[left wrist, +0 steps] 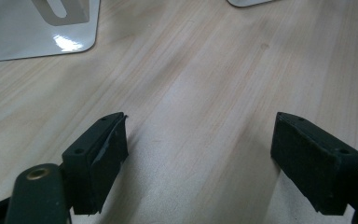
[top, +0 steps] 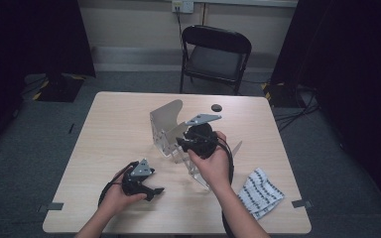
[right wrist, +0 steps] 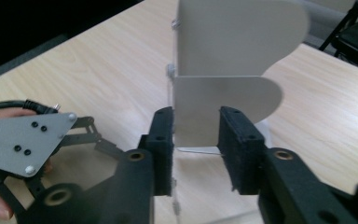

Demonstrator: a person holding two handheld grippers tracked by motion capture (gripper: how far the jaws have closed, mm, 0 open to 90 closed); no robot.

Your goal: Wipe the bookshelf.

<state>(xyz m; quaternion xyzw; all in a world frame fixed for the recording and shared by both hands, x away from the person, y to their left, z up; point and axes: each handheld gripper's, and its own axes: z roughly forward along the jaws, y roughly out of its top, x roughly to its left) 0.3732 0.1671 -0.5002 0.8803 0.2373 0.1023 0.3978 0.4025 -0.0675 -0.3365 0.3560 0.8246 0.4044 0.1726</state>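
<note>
A white sheet-metal stand (top: 166, 120) with upright, round-topped panels sits mid-table. My right gripper (top: 179, 144) is at its near side and points left into it. In the right gripper view the jaws (right wrist: 196, 140) stand a little apart around the lower edge of a white panel (right wrist: 228, 100), and the pads do not press on it. A thin clear edge (right wrist: 173, 140) runs by the left pad. My left gripper (top: 156, 191) rests low at the near left. Its jaws (left wrist: 198, 154) are wide open over bare wood, with a base corner of the stand (left wrist: 37, 32) beyond.
A clear plastic sheet (top: 198, 174) lies under my right hand. A patterned cloth (top: 261, 192) lies at the near right and a small black disc (top: 217, 107) at the far side. A black folding chair (top: 216, 52) stands behind the table (top: 114, 124).
</note>
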